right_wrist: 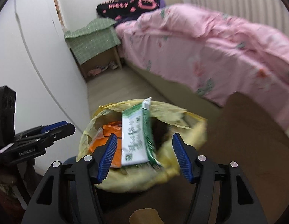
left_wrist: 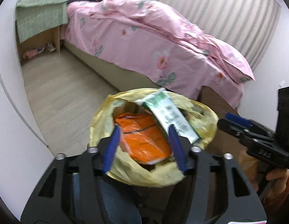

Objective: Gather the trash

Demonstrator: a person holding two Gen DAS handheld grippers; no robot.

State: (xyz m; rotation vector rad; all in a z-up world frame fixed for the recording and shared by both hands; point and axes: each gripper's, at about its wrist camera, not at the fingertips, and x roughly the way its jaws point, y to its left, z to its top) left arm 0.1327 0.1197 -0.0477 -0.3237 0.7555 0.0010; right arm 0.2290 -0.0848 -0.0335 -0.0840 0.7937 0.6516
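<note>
A bin lined with a yellow bag (left_wrist: 204, 127) stands on the floor by the bed; it also shows in the right wrist view (right_wrist: 181, 115). Inside lie an orange wrapper (left_wrist: 144, 136) (right_wrist: 99, 140) and a green-and-white packet (left_wrist: 172, 115) (right_wrist: 135, 138) that leans against the rim. My left gripper (left_wrist: 145, 145) is open and empty over the bin. My right gripper (right_wrist: 144, 153) is open and empty above the packet. Each gripper shows from the side in the other's view: the right one (left_wrist: 235, 121), the left one (right_wrist: 58, 127).
A bed with a pink floral duvet (left_wrist: 144, 43) (right_wrist: 209, 52) fills the right side. A bedside cabinet under a green cloth (left_wrist: 40, 18) (right_wrist: 90, 37) stands at the back. White wardrobe doors (right_wrist: 36, 56) are on the left. The floor (left_wrist: 64, 93) is pale wood.
</note>
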